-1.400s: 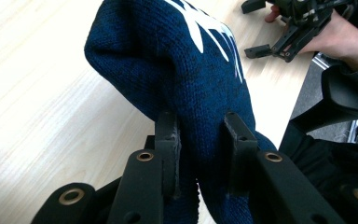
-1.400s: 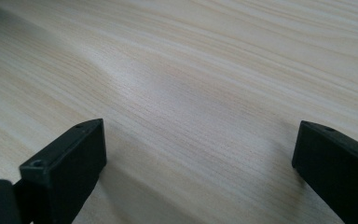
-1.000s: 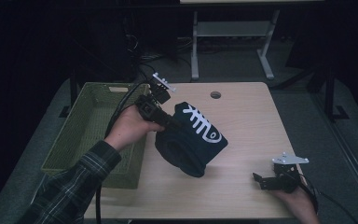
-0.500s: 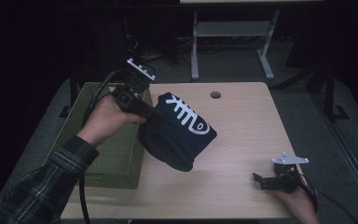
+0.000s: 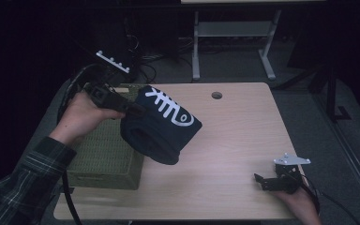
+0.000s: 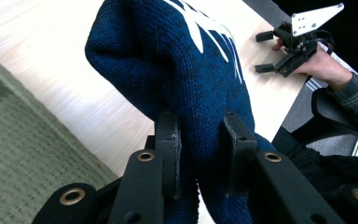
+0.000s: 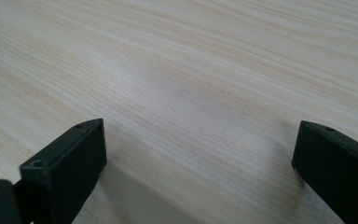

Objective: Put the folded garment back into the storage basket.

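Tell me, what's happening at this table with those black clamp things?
A person holds a two-jaw gripper in each hand. The left gripper is clamped on a folded dark blue knitted garment with a white fishbone design and holds it in the air, partly above the green basket at the table's left edge. The right gripper rests near the front right corner of the wooden table, jaws open with nothing between them.

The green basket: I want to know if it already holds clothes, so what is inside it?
The green basket shows bare woven floor on its near part; the blue sweater, held above by the left gripper, hides the rest.
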The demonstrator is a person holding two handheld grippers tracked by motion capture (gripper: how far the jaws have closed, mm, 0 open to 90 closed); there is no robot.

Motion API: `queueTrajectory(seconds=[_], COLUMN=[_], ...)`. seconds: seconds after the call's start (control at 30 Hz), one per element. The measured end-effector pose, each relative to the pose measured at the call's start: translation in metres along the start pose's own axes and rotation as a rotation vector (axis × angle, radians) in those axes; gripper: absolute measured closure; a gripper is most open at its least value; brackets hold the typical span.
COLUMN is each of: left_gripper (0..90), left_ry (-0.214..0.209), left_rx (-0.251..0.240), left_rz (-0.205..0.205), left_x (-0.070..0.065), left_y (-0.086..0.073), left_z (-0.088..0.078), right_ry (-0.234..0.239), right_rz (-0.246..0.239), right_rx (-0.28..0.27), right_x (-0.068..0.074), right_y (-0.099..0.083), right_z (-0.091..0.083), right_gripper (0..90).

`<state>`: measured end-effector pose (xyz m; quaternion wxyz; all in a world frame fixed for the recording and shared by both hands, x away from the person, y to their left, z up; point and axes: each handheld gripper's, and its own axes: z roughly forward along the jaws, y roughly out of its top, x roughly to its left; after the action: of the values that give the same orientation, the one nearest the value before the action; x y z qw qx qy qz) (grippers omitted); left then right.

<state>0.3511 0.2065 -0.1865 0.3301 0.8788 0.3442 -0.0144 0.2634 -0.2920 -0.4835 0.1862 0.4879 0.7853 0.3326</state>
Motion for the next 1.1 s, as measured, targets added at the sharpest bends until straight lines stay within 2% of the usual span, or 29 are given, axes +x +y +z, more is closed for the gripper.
queueTrajectory(seconds=[0.6,0.9,1.1], left_gripper=[72.4,72.4,72.4], left_ry=[0.079,0.120,0.130], left_rx=[-0.073,-0.099,-0.110], left_rz=[-0.067,-0.126,-0.160], left_x=[0.017,0.034,0.048], left_y=[-0.022,-0.043,-0.058], left_z=[-0.059,-0.079,-0.083], right_ry=[0.000,-0.005,-0.005], right_rz=[-0.001,0.002,0.002], right_rx=[0.002,0.002,0.002], right_x=[0.000,-0.001,-0.001], right_y=[0.000,0.000,0.000], right_z=[0.000,0.000,0.000], right_gripper=[2.5,2.5,2.5])
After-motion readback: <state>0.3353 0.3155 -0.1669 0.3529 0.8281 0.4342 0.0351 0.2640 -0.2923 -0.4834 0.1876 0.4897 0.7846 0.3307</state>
